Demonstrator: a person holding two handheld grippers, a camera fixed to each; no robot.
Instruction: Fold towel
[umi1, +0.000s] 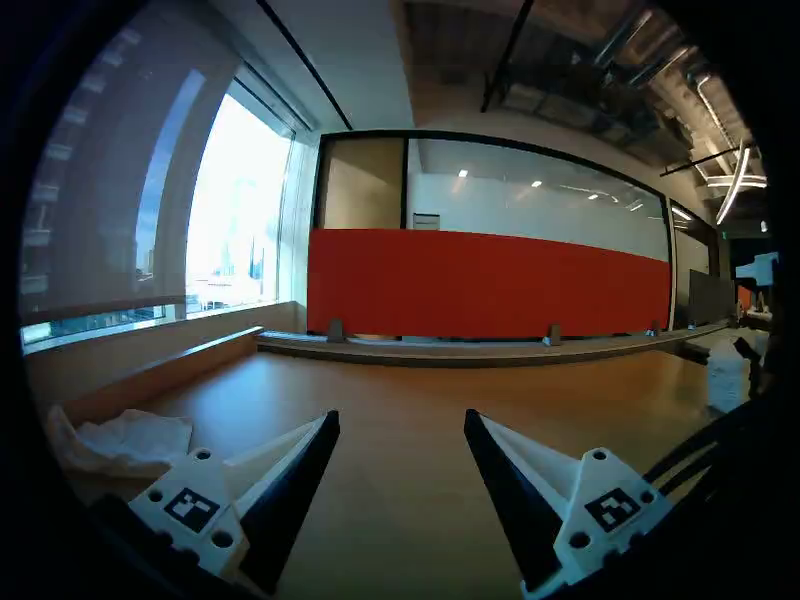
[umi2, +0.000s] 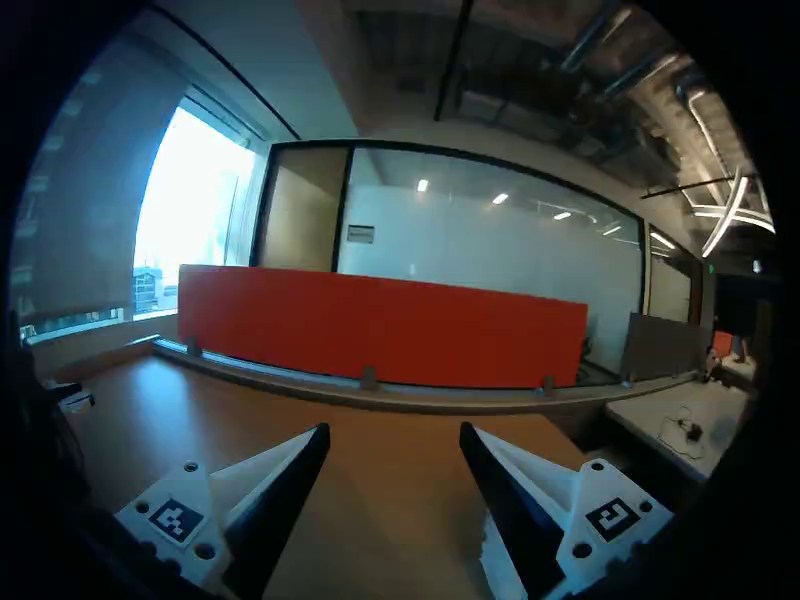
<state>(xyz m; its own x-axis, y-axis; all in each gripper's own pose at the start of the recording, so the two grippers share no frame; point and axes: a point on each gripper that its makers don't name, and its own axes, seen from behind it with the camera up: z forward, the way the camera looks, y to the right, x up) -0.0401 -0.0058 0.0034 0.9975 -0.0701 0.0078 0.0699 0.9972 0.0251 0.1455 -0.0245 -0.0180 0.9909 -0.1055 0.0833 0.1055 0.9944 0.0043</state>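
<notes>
Hovering above the broad wooden desk (umi1: 420, 390), holding the left gripper (umi1: 401, 416) and the right gripper (umi2: 394, 428) both spread wide and empty, finding the crumpled white towel (umi1: 125, 440) lying on the desk just left of the left gripper.

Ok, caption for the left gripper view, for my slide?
Left claw open and empty above the wooden desk, crumpled white towel at the view's left edge, red divider behind.
</notes>
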